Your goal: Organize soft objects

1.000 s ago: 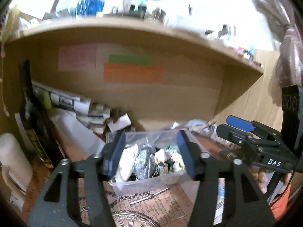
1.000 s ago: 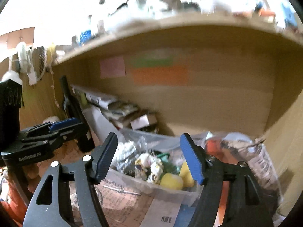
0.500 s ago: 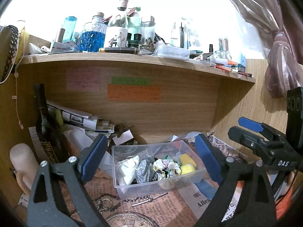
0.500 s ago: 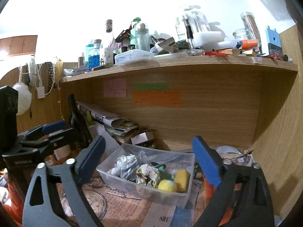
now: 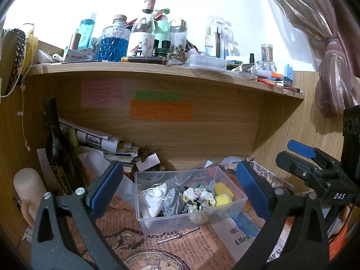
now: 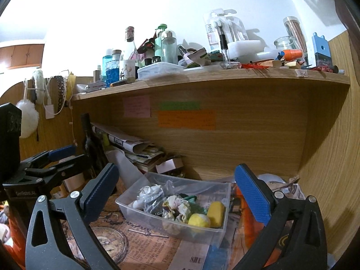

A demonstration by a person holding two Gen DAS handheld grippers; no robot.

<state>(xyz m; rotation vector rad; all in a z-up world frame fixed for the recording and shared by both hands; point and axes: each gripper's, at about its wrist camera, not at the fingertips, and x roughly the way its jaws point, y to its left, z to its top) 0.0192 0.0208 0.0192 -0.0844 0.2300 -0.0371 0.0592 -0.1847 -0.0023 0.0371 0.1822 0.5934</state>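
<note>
Both tools are held wide apart and empty: the left tool (image 5: 178,190) and the right tool (image 6: 176,191) each frame the clear bin (image 5: 234,209) on the paper-covered table (image 5: 180,249). Soft objects (image 6: 177,205) are heaped inside; those beneath are hidden, and the crumpled pieces cannot be identified.

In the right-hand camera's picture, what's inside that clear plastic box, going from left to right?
Inside the clear box, left to right: white crumpled cloth → grey glittery bundle → floral fabric piece → round yellow ball → yellow sponge block.
</note>
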